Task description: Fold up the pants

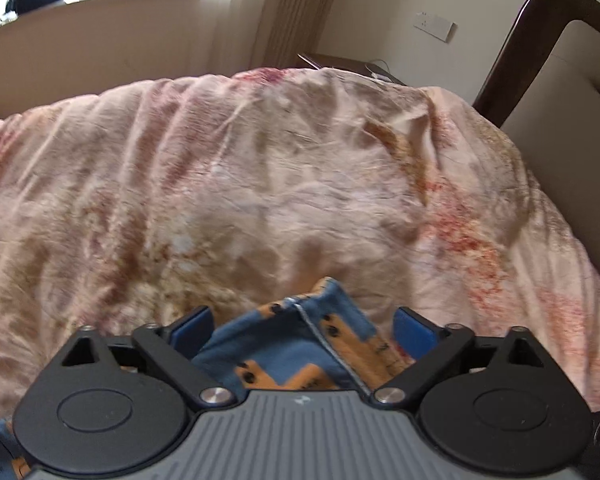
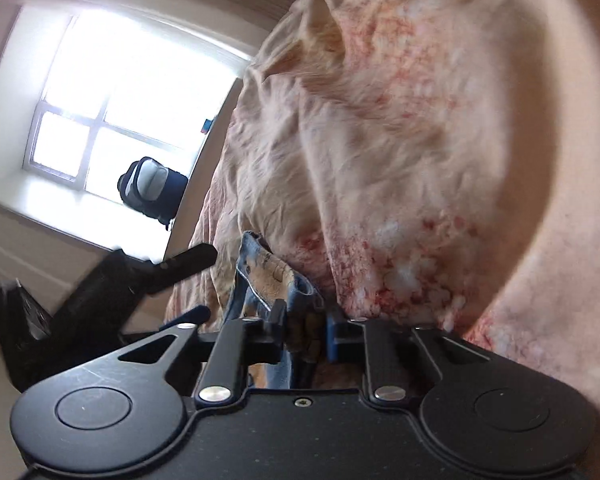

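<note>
Denim pants [image 2: 268,276] sit pinched in my right tongs [image 2: 302,334]; left tongs [image 1: 300,328] gape around loose cloth, which may slip free

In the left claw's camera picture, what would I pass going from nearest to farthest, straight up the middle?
Left claw, open → blue and orange pants → wrinkled pink floral quilt → striped curtain.

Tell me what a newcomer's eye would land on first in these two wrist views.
First, the blue and orange patterned pants, bunched between the wide-apart blue-padded fingers of the left gripper at the bottom of its view. Around them spreads a rumpled pink floral quilt, filling most of both views. In the tilted right view, the right gripper is pinched on a fold of the same pants, with a bright window at left.
</note>
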`<state>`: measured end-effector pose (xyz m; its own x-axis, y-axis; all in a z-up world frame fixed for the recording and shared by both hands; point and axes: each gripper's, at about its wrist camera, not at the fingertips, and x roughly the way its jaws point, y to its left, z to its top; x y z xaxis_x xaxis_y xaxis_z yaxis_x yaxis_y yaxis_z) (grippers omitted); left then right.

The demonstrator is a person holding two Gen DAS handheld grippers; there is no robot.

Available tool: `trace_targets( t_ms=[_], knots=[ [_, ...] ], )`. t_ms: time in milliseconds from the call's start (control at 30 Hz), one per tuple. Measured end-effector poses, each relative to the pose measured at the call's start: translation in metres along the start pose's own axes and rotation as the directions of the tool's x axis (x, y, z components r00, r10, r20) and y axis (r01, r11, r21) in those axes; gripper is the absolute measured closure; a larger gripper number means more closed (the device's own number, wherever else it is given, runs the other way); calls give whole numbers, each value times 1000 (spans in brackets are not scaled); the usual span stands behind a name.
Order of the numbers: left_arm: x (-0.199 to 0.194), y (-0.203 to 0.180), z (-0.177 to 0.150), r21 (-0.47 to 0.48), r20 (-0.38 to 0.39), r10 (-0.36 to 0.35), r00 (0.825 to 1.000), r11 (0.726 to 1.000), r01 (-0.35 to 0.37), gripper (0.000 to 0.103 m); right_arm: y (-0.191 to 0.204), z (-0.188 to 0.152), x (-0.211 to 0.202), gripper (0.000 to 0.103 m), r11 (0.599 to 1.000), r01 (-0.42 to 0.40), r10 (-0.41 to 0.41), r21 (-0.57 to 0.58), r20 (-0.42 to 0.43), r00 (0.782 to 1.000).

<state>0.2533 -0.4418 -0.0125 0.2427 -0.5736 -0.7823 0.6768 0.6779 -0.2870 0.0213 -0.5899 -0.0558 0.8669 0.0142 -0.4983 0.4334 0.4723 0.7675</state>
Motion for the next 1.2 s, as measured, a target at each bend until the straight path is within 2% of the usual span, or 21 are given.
trace_targets(
  t_ms=[67,133,167,233,300,367,433,500,567,667,733,800,867,1000,1067,1200],
  knots=[
    [-5,2,3,-36,-18,-24,1000,999,23,10,24,-10,-3,86,978,30,-23,-209,32,999],
    [-10,5,4,-73,-32,-44,999,996,42,12,47,-29,-6,86,899,78,-51,-431,72,996],
    [-12,6,6,-91,-42,-52,998,995,48,13,60,-39,-7,86,834,103,-61,-541,96,994],
    [-15,8,6,-114,-63,-65,996,992,58,14,83,-63,-6,86,664,158,-77,-731,143,987],
    [-17,9,4,-116,-89,-56,994,992,45,17,98,-85,-5,86,498,188,-71,-847,177,982],
    [-14,9,2,-105,-122,-32,992,994,19,20,106,-103,-2,86,365,205,-64,-908,195,979],
    [-9,9,-2,-96,-149,2,989,995,-16,24,109,-120,0,86,253,218,-62,-943,209,976],
    [-6,12,-7,-99,-171,42,984,993,-60,35,112,-131,3,86,188,217,-63,-958,209,976],
    [-5,16,-10,-117,-184,61,981,990,-83,42,112,-134,5,86,170,215,-66,-962,207,976],
    [-10,24,-13,-169,-171,42,984,983,-71,46,112,-132,7,86,157,219,-72,-963,210,975],
    [-13,26,-14,-183,-166,35,986,981,-66,52,112,-132,9,86,143,221,-72,-965,212,975],
    [-17,28,-15,-194,-165,37,986,978,-69,72,113,-133,9,86,129,222,-71,-967,214,974],
    [-23,28,-16,-207,-155,29,987,976,-62,82,117,-140,-1,86,122,219,-66,-968,212,975],
    [-44,31,-18,-220,-118,26,993,974,-51,84,123,-148,-9,87,91,227,-49,-970,223,974],
    [-55,34,-20,-219,-100,25,995,975,-47,89,127,-151,-14,87,83,223,-36,-971,220,975],
    [-83,46,-32,-224,-66,23,998,974,-37,91,139,-161,-24,88,66,184,-4,-981,184,983]
  ],
)
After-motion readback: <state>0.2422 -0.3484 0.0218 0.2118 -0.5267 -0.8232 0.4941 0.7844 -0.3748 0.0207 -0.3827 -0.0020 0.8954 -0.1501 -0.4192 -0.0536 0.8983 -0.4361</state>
